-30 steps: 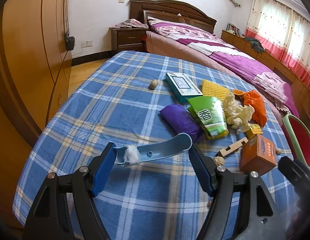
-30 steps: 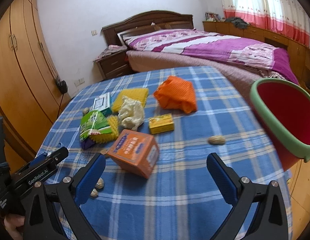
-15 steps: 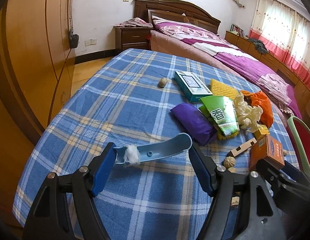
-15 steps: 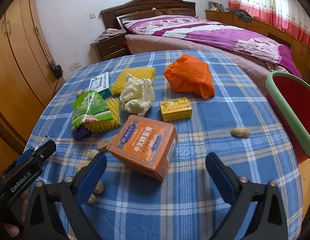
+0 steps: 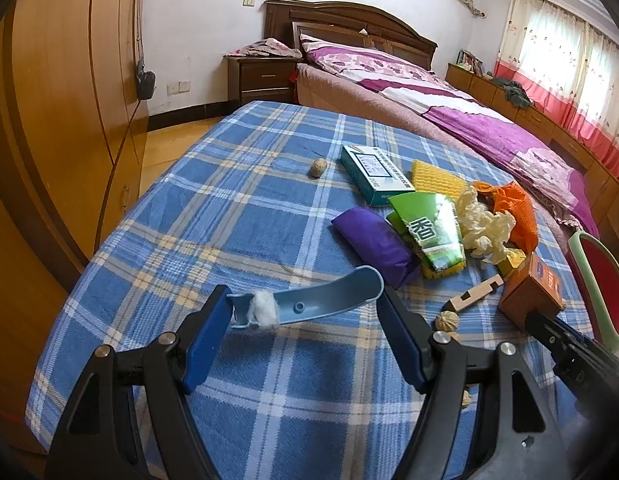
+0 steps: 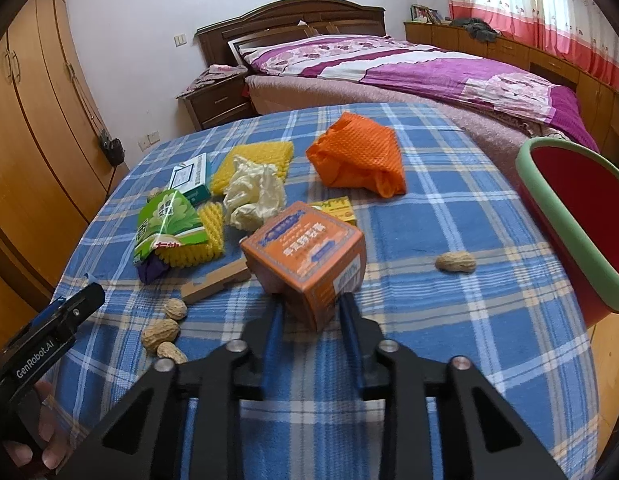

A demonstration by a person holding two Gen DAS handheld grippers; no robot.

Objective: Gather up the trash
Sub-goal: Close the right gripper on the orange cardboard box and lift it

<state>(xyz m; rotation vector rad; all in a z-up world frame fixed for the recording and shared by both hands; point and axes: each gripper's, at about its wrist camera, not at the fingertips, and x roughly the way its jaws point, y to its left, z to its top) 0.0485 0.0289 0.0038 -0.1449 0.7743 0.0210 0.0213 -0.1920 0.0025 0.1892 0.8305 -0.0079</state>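
Both of my hand-held grippers are tipped down at a slant over the worktop (image 5: 245, 208), the one with the blue plaid cloth. The right hand-held gripper (image 6: 311, 312) sits near the front edge, and its jaws have just been closing in on the orange box (image 6: 305, 252). They're narrow now, with the pads pressing on the box's near bottom corner. The box looks tilted, one corner pointing at me, printed top face up, a bit dented on the left side.

The left hand-held gripper (image 5: 305, 316) is out to the left and spread fairly wide, clamped on the two ends of a light blue curved scoop (image 5: 321, 300). There's a little white fluff ball (image 5: 262, 312) stuck on the scoop near the left pad. In the right view I can see some fingers (image 6: 45, 440) of the hand wrapped round that left tool.

The rest of the trash is piled just beyond the box: a green snack bag (image 6: 167, 220) lying on yellow foam netting (image 6: 201, 246), a purple pouch (image 5: 373, 242), a crumpled cream wad (image 6: 253, 196), a teal-and-white carton (image 6: 191, 180), an orange mesh bundle (image 6: 359, 156) and a small yellow box (image 6: 337, 208) half hidden behind the orange one. A wooden piece (image 6: 215, 280) lies just left of the box. Peanuts (image 6: 161, 332) are scattered near left, and one more (image 6: 455, 261) off to the right. The red bin (image 6: 577, 208) with its green rim is at the right edge.
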